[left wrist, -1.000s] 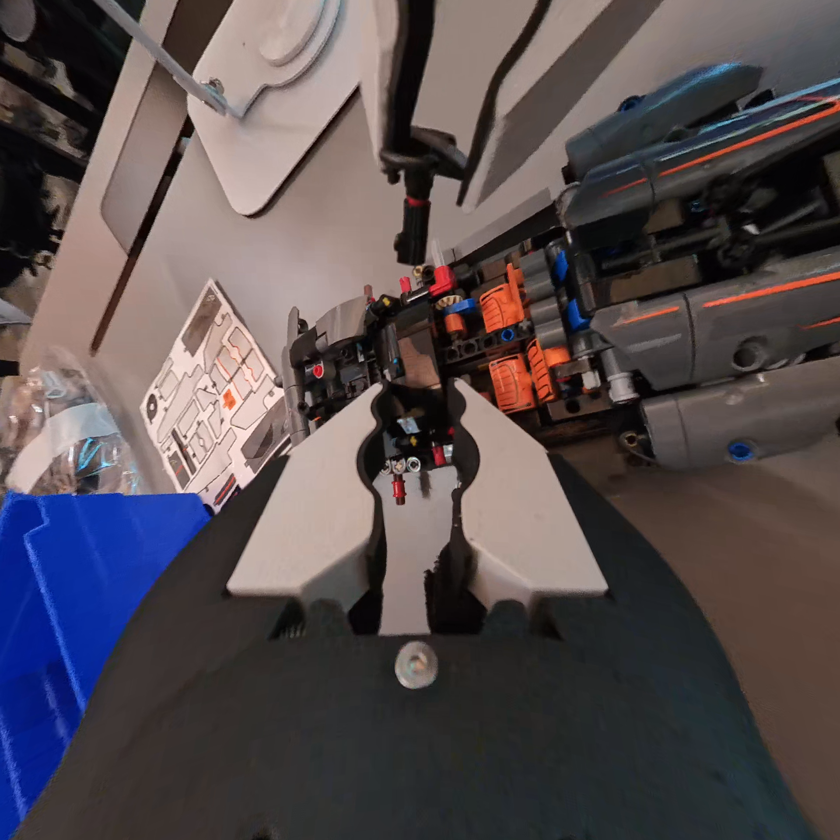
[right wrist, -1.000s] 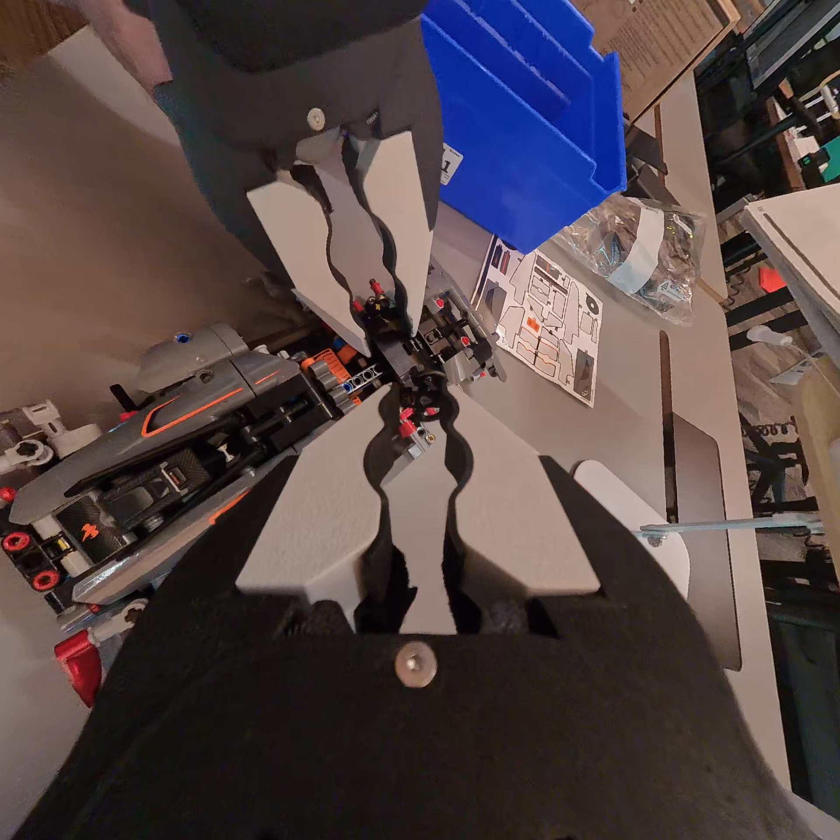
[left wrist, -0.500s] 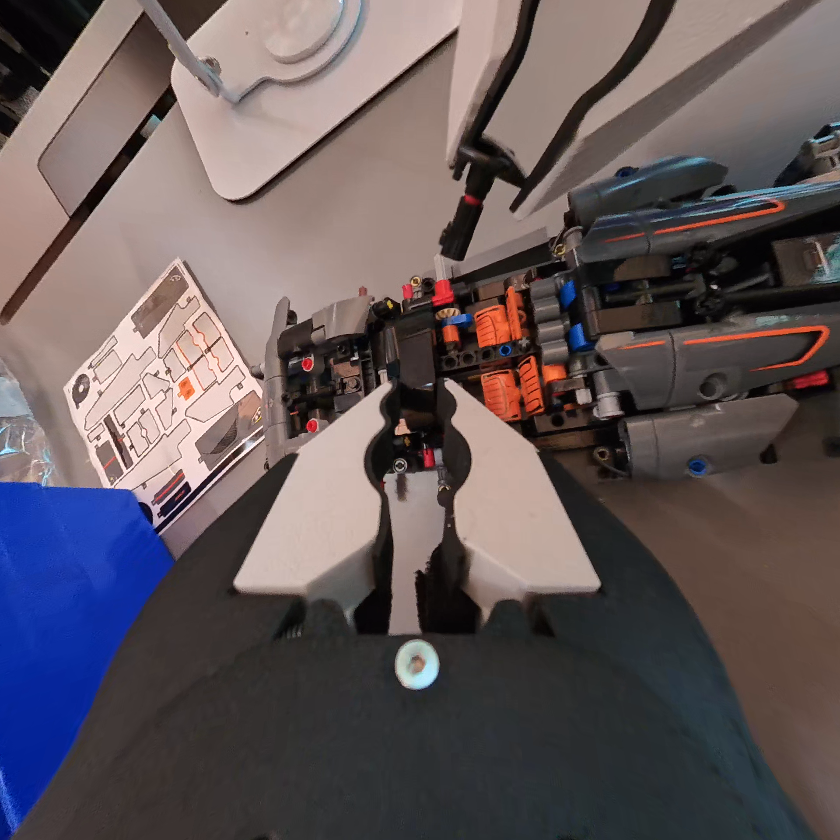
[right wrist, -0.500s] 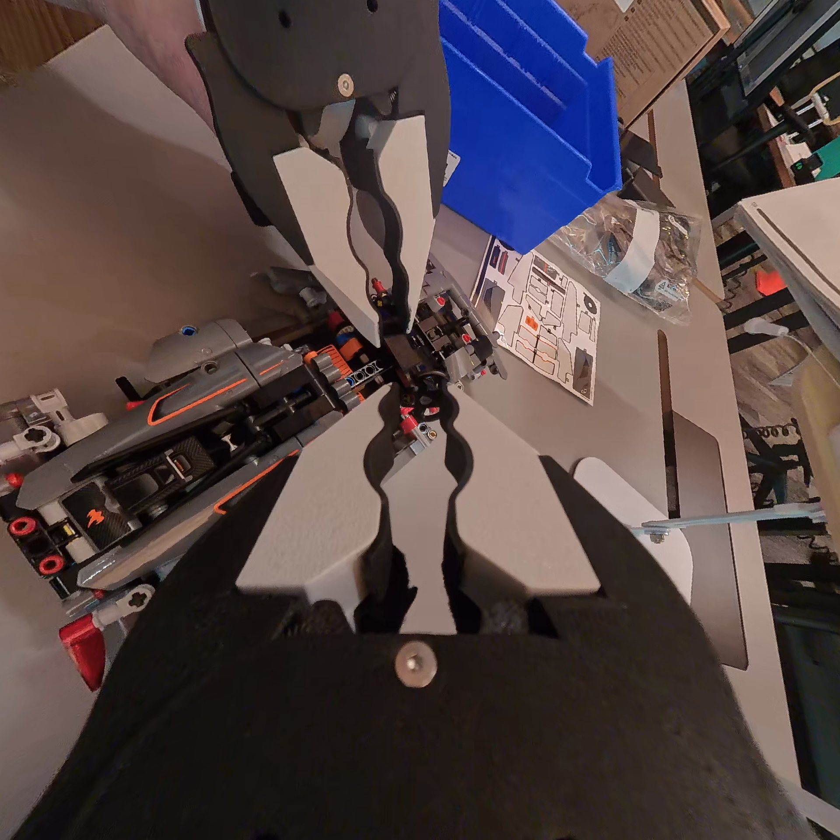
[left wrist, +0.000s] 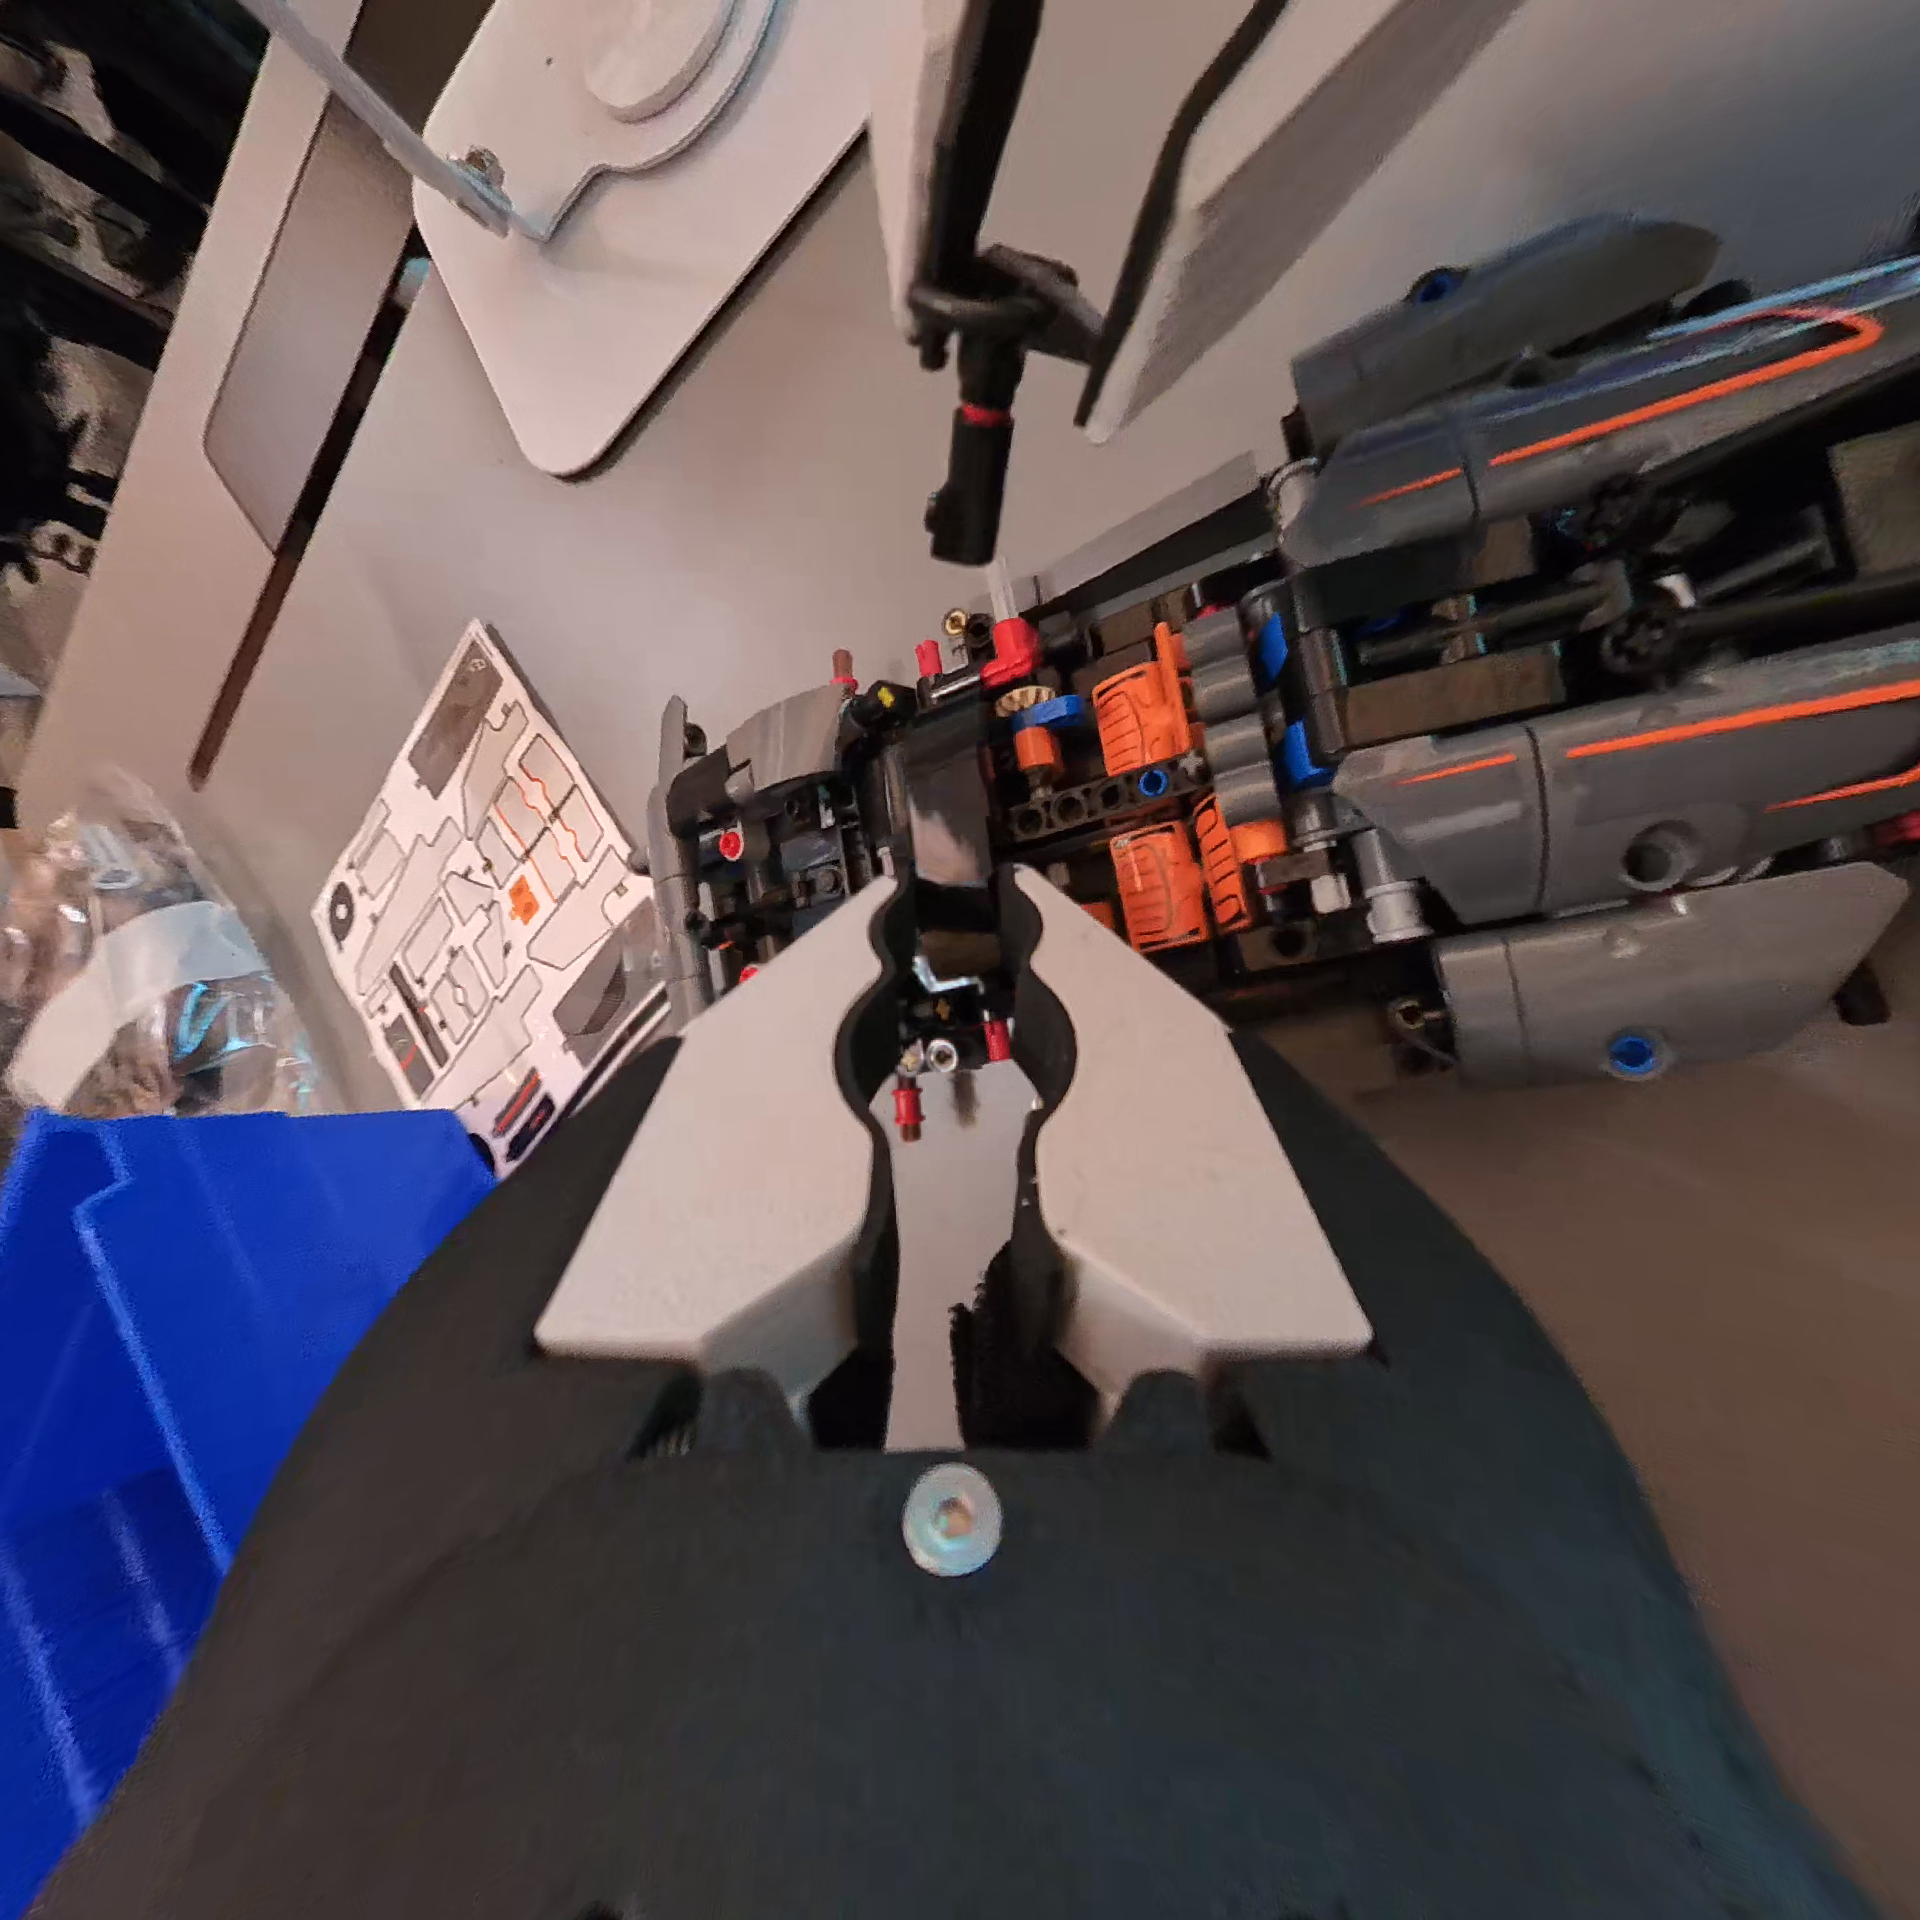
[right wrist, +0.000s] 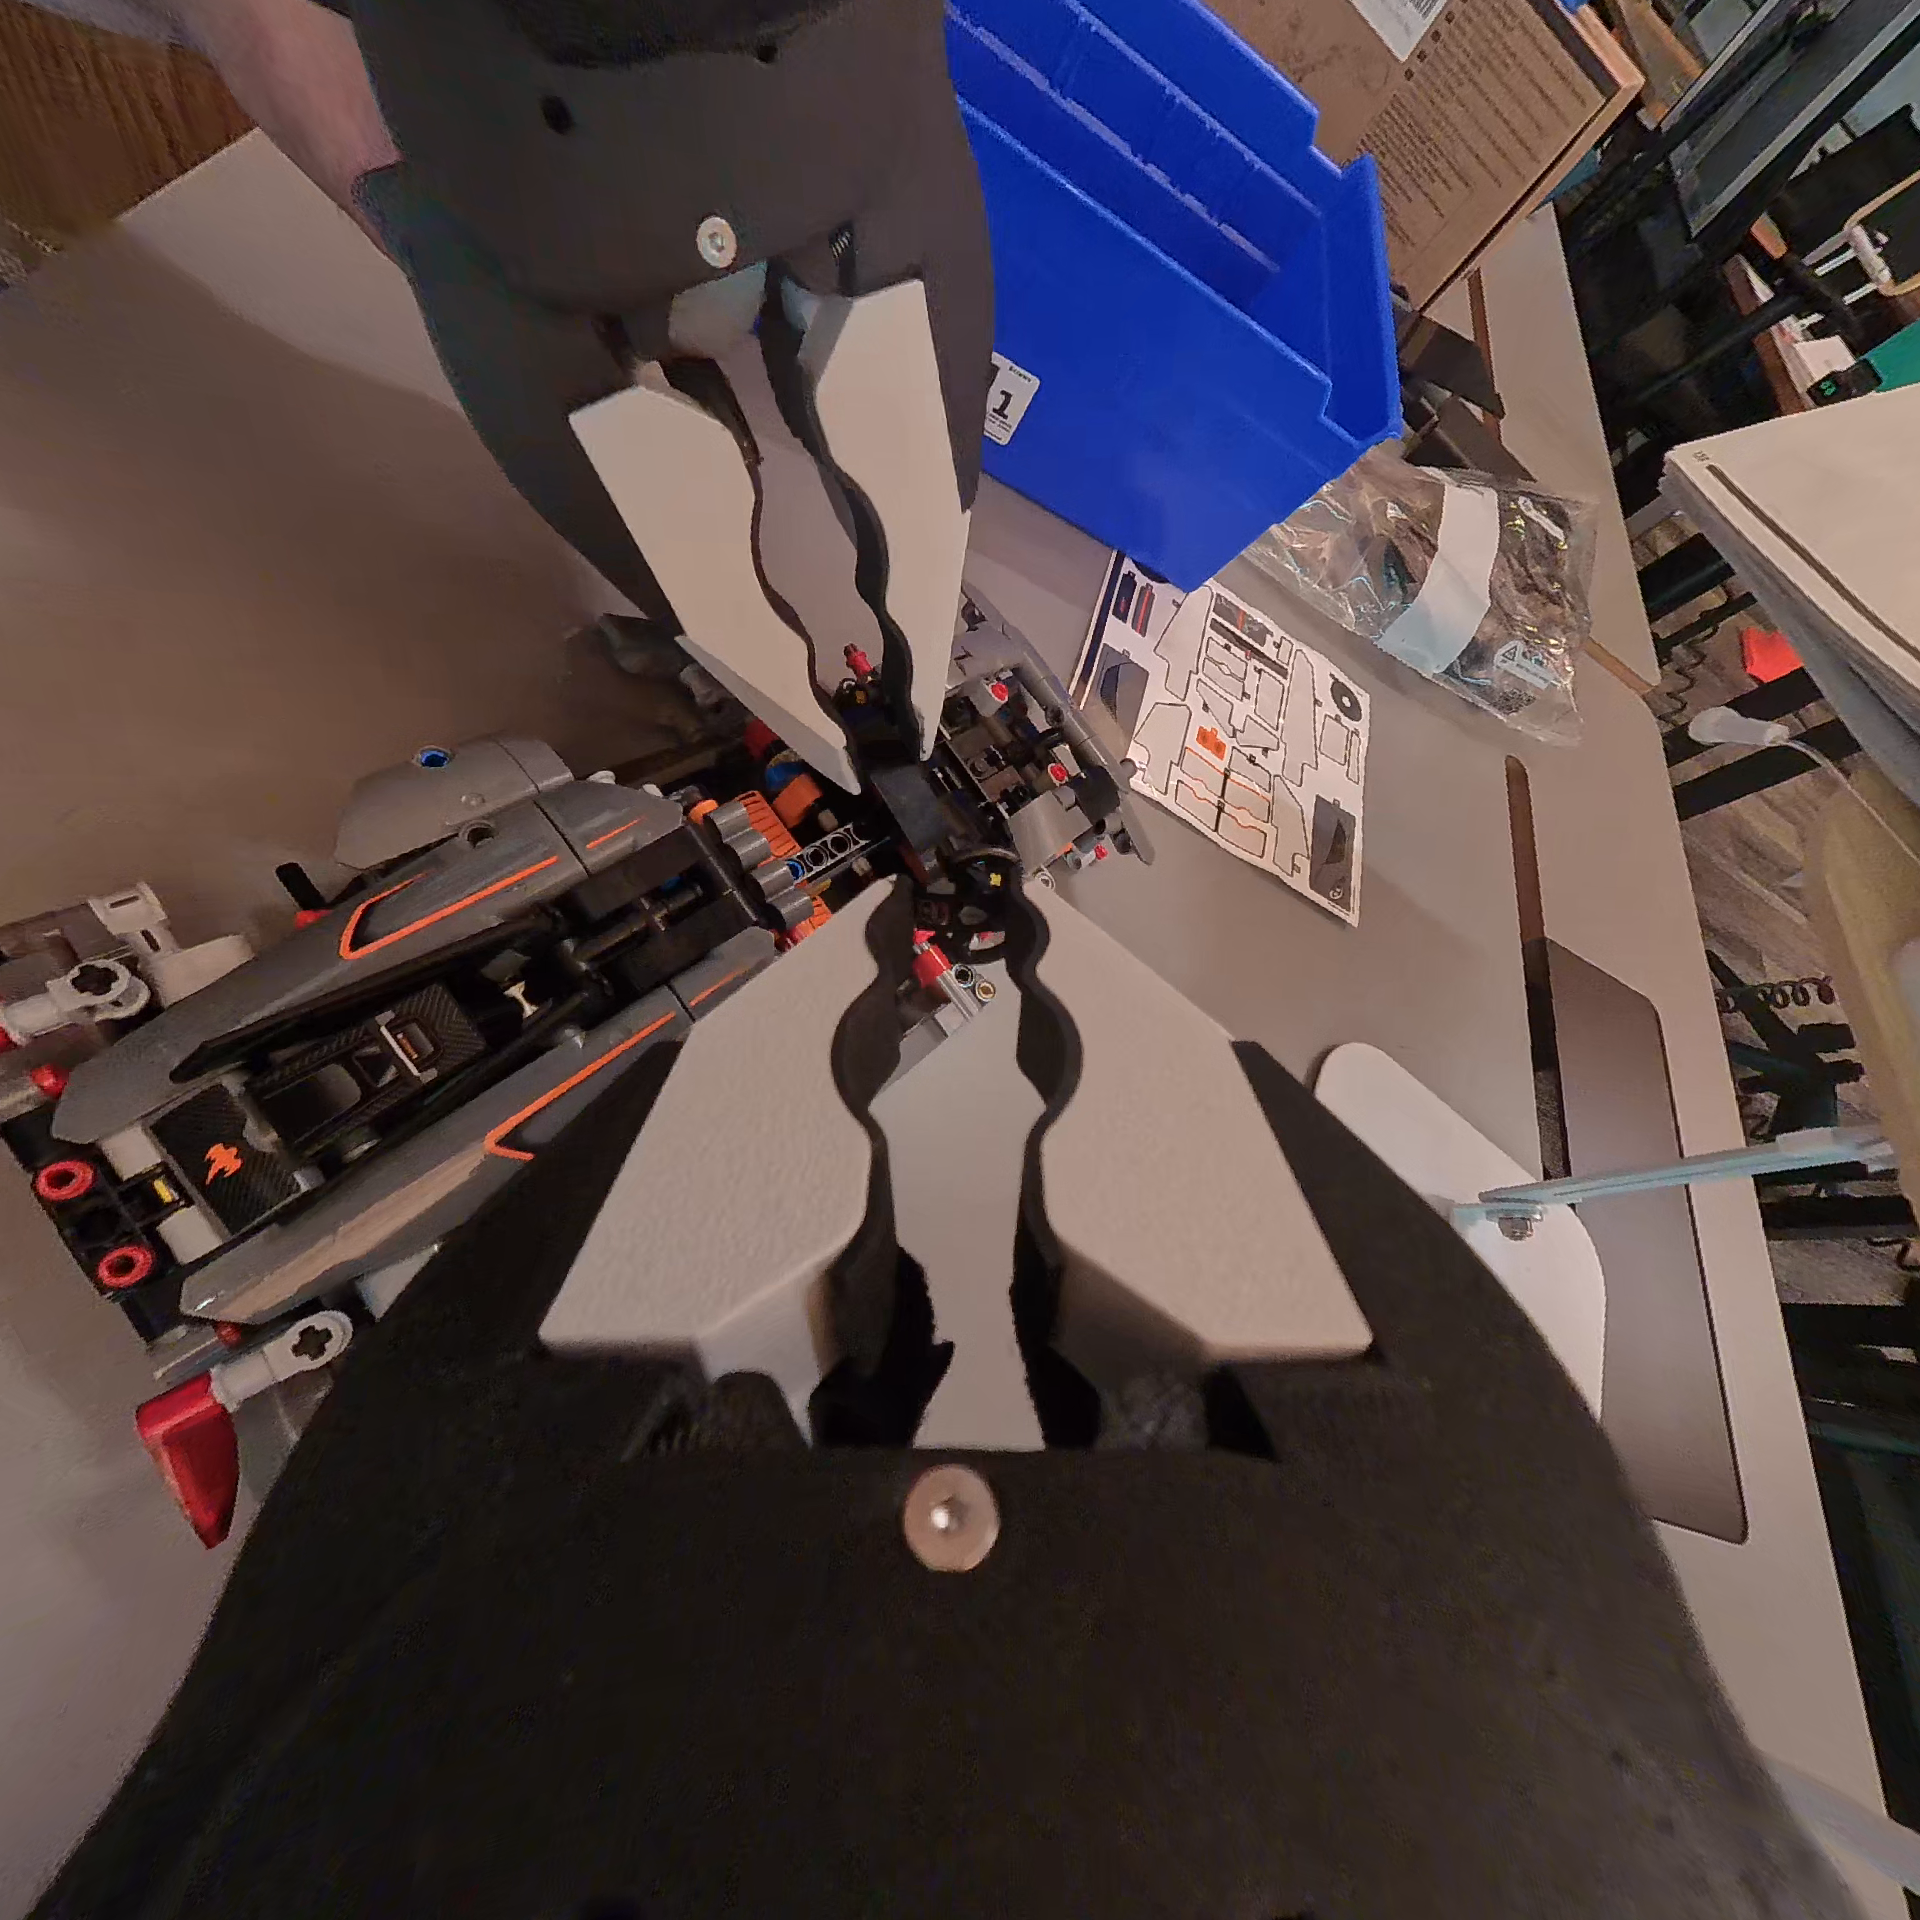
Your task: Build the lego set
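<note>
A dark grey and orange lego car (left wrist: 1558, 790) lies on the grey table, also in the right wrist view (right wrist: 416, 935). My left gripper (left wrist: 958, 894) is shut on a black block in the car's exposed middle; it shows from the far side in the right wrist view (right wrist: 888, 753). My right gripper (right wrist: 956, 899) is shut on a small black ringed piece (right wrist: 971, 899). In the left wrist view this gripper (left wrist: 997, 312) holds the piece (left wrist: 971, 478), a black shaft with a red band, just above the car's red and black pins.
A sticker sheet (left wrist: 488, 862) lies beside the car's end. A blue bin (right wrist: 1164, 312) and a clear bag of parts (right wrist: 1455, 561) stand behind it. A white stand base (right wrist: 1455, 1195) sits at the table's right side. A cardboard box (right wrist: 1455, 125) is behind the bin. Left tips to right tips: about 8 cm.
The left gripper swung and came in closer while staying shut on the car. The right gripper still holds the black piece just above the car, barely moved.
</note>
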Demonstrator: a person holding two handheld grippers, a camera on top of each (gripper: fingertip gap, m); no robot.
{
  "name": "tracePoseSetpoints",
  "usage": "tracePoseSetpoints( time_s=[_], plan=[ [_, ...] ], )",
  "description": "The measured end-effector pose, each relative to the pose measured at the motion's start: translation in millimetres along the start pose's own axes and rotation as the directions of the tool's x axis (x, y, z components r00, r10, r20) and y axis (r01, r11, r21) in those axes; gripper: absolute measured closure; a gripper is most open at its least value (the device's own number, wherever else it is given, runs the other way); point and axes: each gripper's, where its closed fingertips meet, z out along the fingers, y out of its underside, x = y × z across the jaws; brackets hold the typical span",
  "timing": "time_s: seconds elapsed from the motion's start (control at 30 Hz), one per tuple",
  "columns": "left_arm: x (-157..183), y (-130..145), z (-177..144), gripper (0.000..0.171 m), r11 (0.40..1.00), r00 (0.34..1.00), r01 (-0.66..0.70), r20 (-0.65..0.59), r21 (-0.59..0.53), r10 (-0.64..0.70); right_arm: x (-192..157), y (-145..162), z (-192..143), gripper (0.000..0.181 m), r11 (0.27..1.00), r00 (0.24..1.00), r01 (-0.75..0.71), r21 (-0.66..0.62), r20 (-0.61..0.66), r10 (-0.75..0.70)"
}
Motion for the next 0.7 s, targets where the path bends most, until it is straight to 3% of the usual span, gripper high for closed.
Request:
tracePoseSetpoints(
  time_s=[0.23, 0.43, 0.57, 0.7],
  plan=[
    [2, -3, -3, 0.159, 0.996, 0.997, -0.069, -0.02, -0.047, 0.068, 0, 1, 0, 0.167, 1.0, 1.0, 0.008, -0.005, 0.0, -0.008],
    [0, -11, -8, 0.159, 0.999, 0.989, 0.038, -0.142, 0.001, -0.038, 0, 0, -2, 0.167, 1.0, 1.0, 0.006, 0.003, -0.001, -0.006],
    [-9, -5, -14, 0.158, 0.998, 0.988, 0.06, -0.143, -0.002, -0.06, 0, -1, -3, 0.167, 1.0, 1.0, 0.006, 0.007, -0.001, -0.006],
    [-5, -10, -24, 0.159, 0.981, 0.96, 0.173, -0.238, 0.087, -0.149, 0, -4, -6, 0.167, 1.0, 1.0, 0.001, 0.023, 0.003, -0.002]
  ],
)
